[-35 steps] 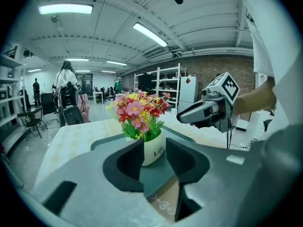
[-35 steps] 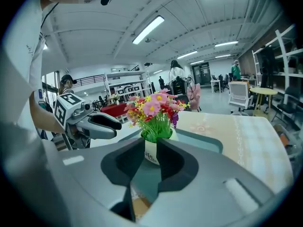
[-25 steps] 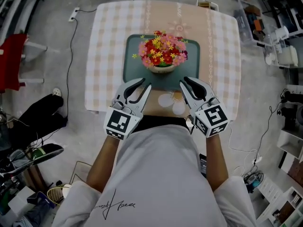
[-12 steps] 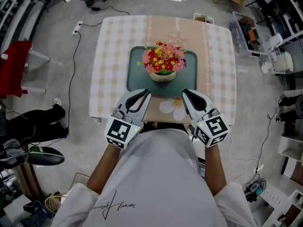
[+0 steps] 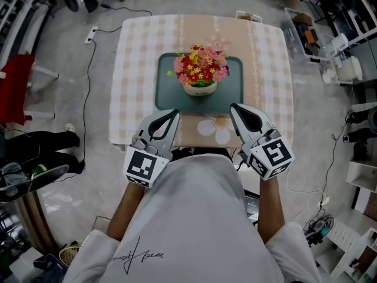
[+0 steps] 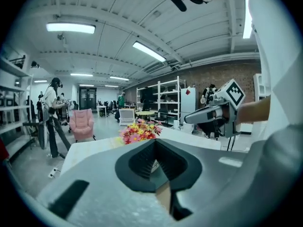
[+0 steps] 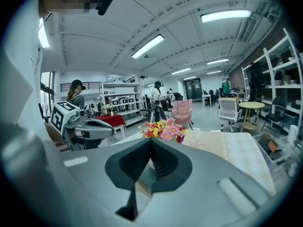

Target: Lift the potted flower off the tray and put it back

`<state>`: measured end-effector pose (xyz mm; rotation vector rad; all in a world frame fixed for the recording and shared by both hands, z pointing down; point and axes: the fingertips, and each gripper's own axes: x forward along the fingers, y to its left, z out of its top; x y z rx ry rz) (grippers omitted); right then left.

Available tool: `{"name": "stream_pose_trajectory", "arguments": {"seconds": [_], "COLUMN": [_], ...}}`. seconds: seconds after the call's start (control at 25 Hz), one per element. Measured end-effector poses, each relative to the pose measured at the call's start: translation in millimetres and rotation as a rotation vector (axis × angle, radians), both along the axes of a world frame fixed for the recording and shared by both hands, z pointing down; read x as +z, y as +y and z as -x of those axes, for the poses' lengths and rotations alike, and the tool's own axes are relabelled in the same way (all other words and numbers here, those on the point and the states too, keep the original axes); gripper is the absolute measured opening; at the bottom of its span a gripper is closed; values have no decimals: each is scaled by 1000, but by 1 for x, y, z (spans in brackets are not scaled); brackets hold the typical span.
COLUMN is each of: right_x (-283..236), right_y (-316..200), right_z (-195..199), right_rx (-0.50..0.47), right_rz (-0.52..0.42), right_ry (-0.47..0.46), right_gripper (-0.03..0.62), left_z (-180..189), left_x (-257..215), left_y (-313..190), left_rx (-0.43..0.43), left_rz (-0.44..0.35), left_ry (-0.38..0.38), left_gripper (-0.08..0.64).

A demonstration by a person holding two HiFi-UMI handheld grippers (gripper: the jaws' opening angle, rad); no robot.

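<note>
Over the last second both grippers have eased back from the pot, and their jaws have just been closing with nothing between them. At the far left a red chair stands on the grey floor, well apart from the table, which wears a pale checked cloth. The left gripper hangs over the table's near edge, just beside the tray's near left corner; in the left gripper view its jaws meet at the tips and are empty. The green tray lies in the middle of the table, and the potted flower stands upright on it in a white pot, touched by neither gripper. The right gripper hovers by the tray's near right corner, and in the right gripper view its jaws are likewise pressed together on nothing. Both point toward the flowers.
</note>
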<state>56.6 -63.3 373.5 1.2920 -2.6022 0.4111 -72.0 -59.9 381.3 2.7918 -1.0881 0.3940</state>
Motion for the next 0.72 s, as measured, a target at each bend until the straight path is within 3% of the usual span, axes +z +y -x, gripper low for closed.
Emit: {"name": "stream_pose_trajectory", "arguments": {"seconds": [0.16, 0.32, 0.48, 0.64, 0.72], "right_x": [-4, -10, -9, -11, -12], "right_y": [6, 11, 11, 10, 10], "right_z": [2, 4, 7, 9, 10], "right_rx": [-5, -6, -4, 4, 0], "right_rz": [-9, -20, -13, -15, -16], "right_ry": [17, 40, 39, 37, 38], "right_gripper": [6, 6, 5, 5, 5], "left_z": [-8, -12, -16, -12, -7], "left_x": [-10, -13, -19, -24, -21], "left_y": [6, 15, 16, 13, 11], "left_rx": [43, 73, 85, 63, 56], "left_rz": [-53, -74, -69, -20, -6], "left_ry": [4, -59, -7, 96, 98], "left_gripper": [0, 0, 0, 0, 0]}}
